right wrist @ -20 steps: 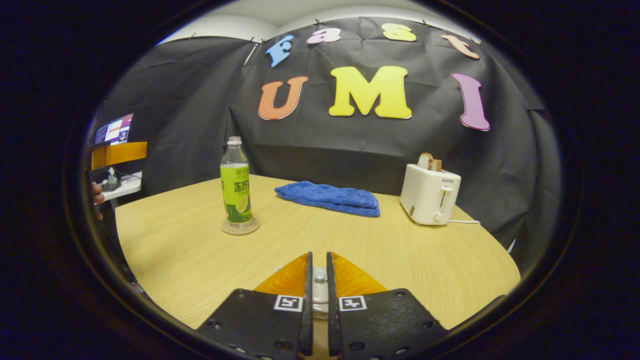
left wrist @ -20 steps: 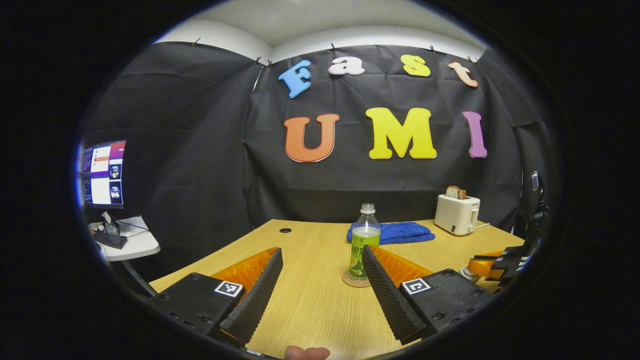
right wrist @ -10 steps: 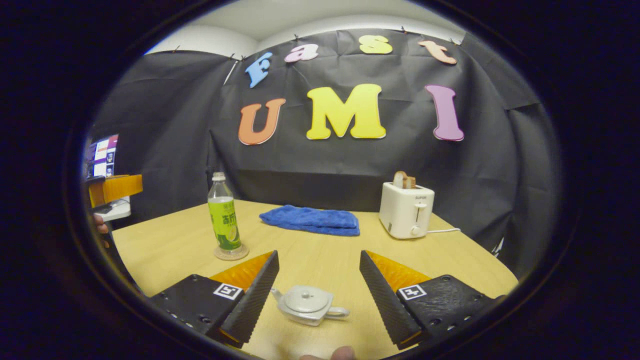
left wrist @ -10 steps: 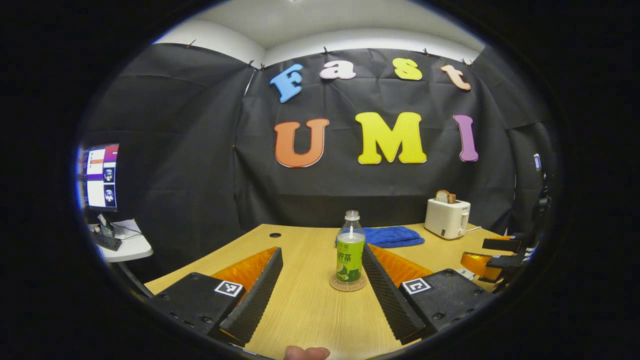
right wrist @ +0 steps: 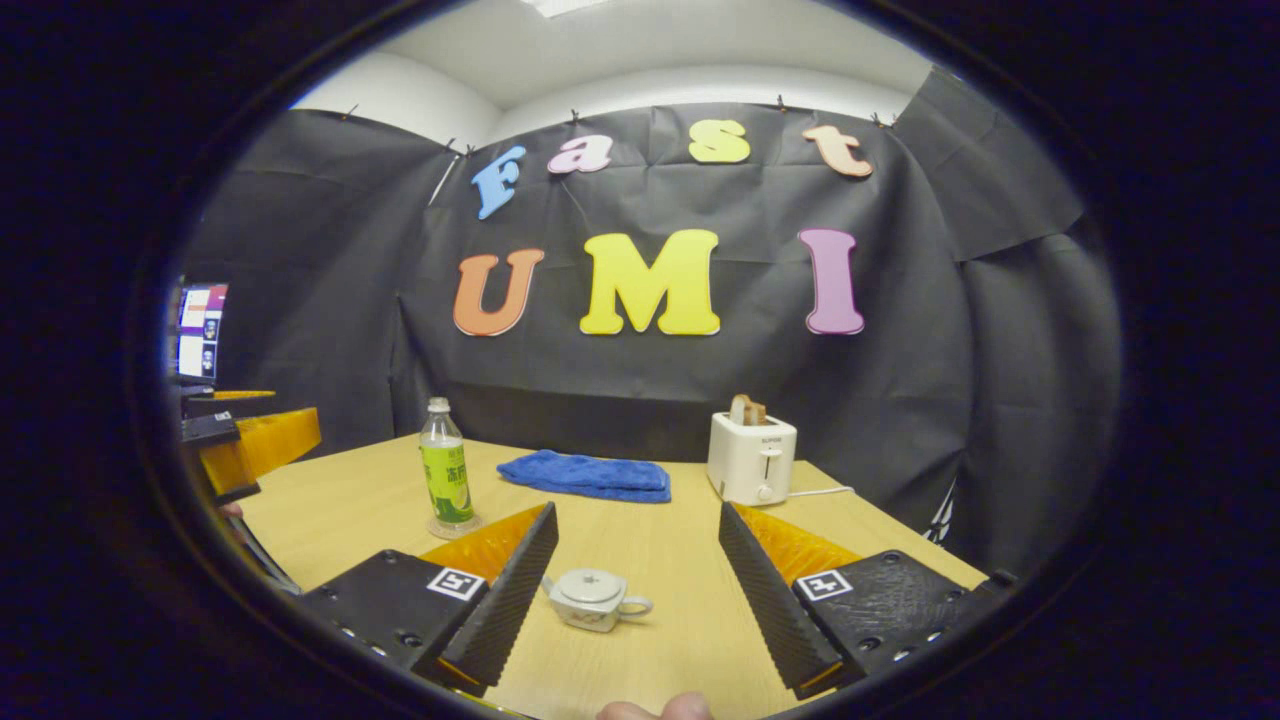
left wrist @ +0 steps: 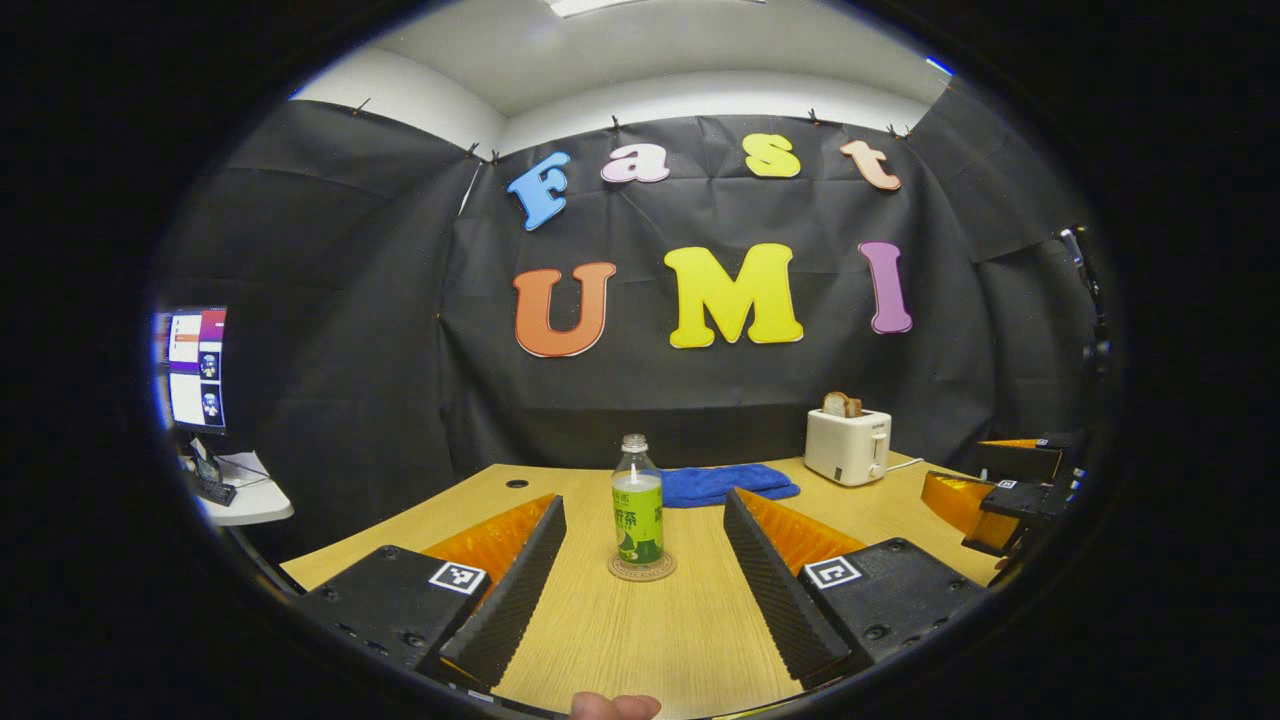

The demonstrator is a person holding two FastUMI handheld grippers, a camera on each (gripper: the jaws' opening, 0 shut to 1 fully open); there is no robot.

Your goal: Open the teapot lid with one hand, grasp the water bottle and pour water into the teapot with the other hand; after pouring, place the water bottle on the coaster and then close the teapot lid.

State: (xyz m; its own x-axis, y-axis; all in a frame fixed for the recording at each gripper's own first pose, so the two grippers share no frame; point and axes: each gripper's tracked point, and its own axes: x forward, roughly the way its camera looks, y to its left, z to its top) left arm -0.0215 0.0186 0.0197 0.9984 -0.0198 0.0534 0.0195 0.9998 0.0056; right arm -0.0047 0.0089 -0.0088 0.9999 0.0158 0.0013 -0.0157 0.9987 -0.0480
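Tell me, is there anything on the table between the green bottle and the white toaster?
Yes: a folded blue towel lies between the green-labelled plastic water bottle and the white toaster, as the right gripper view shows.

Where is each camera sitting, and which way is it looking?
Left gripper view: rides the left hand-held gripper, open, facing the water bottle on its coaster; a fingertip shows at the bottom.
Right gripper view: rides the right hand-held gripper, open, facing the lidded teapot; a fingertip shows at the bottom.
Shared: the bottle, blue towel, toaster, table, and each other's gripper at the edge.
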